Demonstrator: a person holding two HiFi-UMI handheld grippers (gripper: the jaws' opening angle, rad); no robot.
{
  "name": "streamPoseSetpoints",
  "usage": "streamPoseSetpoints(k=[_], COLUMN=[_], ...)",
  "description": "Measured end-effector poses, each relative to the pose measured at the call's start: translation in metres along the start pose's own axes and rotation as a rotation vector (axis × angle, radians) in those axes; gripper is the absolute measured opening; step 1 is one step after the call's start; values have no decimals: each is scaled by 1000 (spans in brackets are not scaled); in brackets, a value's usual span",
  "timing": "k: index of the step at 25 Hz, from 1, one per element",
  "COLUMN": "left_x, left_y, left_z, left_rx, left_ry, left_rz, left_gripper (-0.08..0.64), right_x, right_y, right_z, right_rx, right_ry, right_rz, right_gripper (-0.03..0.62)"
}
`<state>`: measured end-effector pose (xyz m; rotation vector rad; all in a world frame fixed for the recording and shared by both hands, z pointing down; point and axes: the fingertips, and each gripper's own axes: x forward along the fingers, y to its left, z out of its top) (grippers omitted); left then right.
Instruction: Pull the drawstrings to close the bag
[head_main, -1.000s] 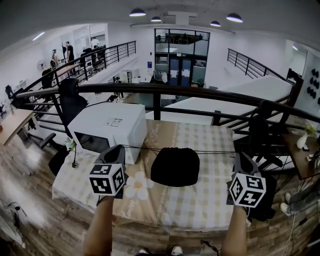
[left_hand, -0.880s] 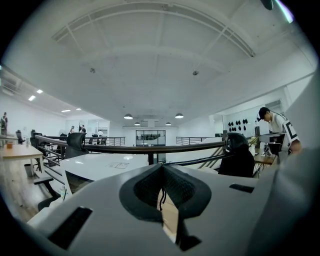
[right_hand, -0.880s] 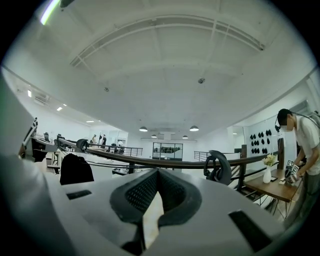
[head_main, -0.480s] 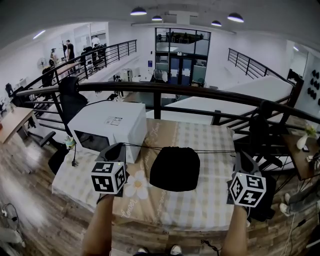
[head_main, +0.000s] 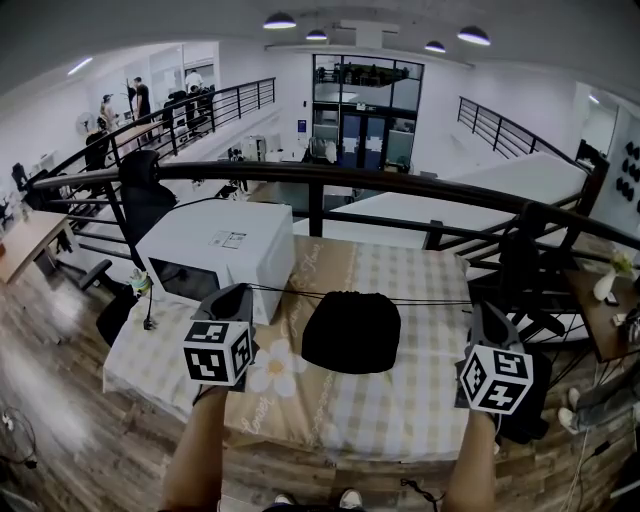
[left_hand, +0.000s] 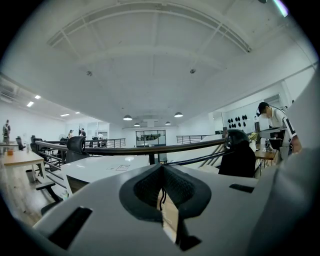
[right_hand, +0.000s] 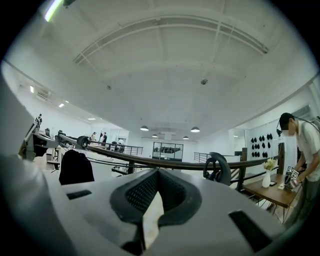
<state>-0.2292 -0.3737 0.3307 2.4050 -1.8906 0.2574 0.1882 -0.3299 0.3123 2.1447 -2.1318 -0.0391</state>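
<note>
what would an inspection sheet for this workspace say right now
surface: checked tablecloth, flower print at left
job's things: black bag lies centred, mouth looks cinched; drawstrings stretched taut to both sides
clutter: white microwave at left rear
grippers: left tongs shut on drawstrings; right tongs shut, string runs to them
cables: microwave cord hangs at left edge
surroundings: dark railing behind table, open hall beyond
</note>
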Motion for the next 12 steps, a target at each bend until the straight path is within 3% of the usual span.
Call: streamPoseSetpoints(k=[12], left_x=[0], left_y=[-1], left_z=[0], left_rx=[4], left_ry=[9], left_rz=[-3], left_gripper=[26], right_x=[0], right_y=[-1], right_z=[1], right_rx=[-5], right_ry=[5], right_rz=[3], right_gripper=[20])
